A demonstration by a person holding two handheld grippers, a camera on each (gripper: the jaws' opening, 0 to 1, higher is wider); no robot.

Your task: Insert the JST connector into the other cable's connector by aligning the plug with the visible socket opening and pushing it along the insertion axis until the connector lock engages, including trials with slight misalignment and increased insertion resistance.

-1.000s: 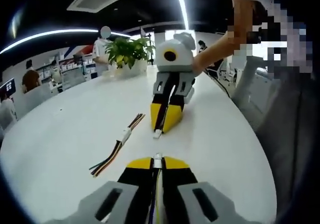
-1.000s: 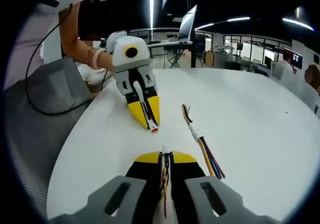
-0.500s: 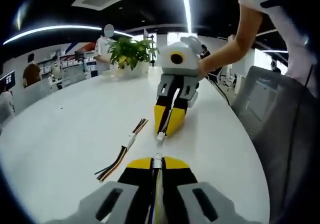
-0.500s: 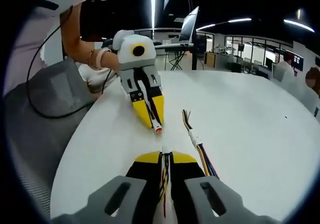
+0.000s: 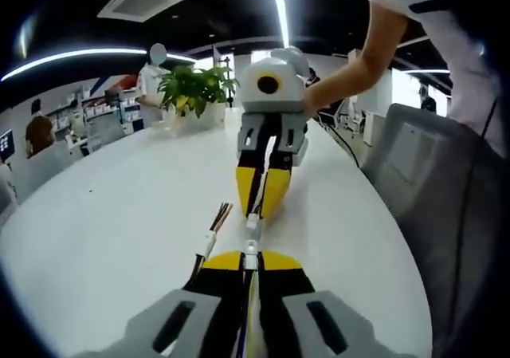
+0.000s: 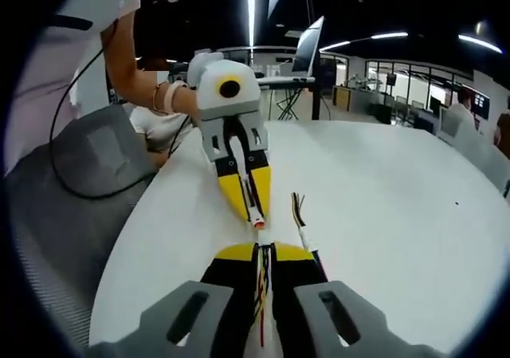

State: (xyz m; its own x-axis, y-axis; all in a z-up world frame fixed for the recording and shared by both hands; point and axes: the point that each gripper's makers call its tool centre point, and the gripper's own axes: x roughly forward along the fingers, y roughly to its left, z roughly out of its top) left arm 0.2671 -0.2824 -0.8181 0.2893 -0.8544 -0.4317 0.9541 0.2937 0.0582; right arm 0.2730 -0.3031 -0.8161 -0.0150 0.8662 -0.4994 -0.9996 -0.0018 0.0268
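As the gap between the 2 connectors has closed over the last second, the right hand-held gripper [image 5: 261, 206], seen in the centre of the left gripper view, now stands with its white connector [image 5: 252, 222] just above the left hand-held gripper [image 5: 250, 261] and the white connector [image 5: 251, 254] clamped between its yellow jaws at the bottom centre. In the right gripper view the same approach shows from the other side: the left hand-held gripper [image 6: 253, 210] reaches down from the upper centre, and its connector, with a reddish tip [image 6: 258, 224], sits just above the right hand-held gripper [image 6: 264, 254], whose jaws are closed on a bundle of coloured wires [image 6: 262, 282] at the bottom centre. A second earlier the 2 were clearly apart on the white surface [image 5: 119, 214]; now they are nearly touching, though whether the plug has entered the socket is too small to tell. A spare mated cable [image 5: 209, 234] lies on the surface left of the jaws in the left gripper view, and it has slid closer to them in the picture because the camera moved. My reading is that alignment is almost finished, and what is left is the push along the axis until the lock catches; the 2 connectors look roughly in line, with a slight sideways offset possible.
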